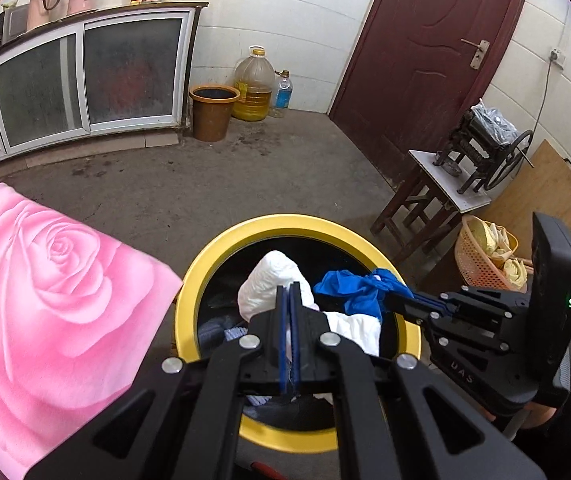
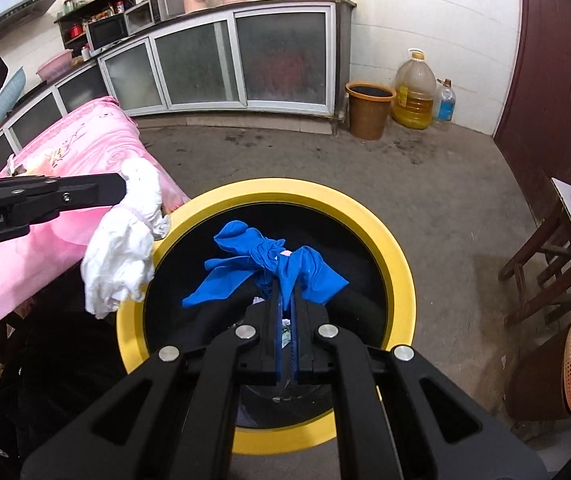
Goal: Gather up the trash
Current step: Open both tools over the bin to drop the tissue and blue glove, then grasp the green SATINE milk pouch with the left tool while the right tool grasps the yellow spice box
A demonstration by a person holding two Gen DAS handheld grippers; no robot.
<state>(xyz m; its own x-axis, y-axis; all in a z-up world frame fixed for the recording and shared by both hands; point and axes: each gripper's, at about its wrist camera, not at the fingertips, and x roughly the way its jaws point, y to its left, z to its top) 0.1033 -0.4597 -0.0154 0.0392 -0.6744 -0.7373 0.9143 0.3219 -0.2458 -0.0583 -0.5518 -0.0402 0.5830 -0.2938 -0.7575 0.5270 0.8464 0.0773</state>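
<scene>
Both tongs are clenched on trash at the yellow-rimmed bin (image 2: 401, 280): the left tongs (image 1: 290, 286) pinch a crumpled white tissue wad (image 2: 125, 240), the right tongs (image 2: 284, 292) pinch a limp blue rubber glove (image 2: 269, 260). The glove hangs directly above the dark opening, its long axis across the tongs. The soft, wrinkled wad hangs over the rim's left edge, next to the pink rose-print cloth (image 1: 45, 280), so I judge the glove is better placed to drop.
</scene>
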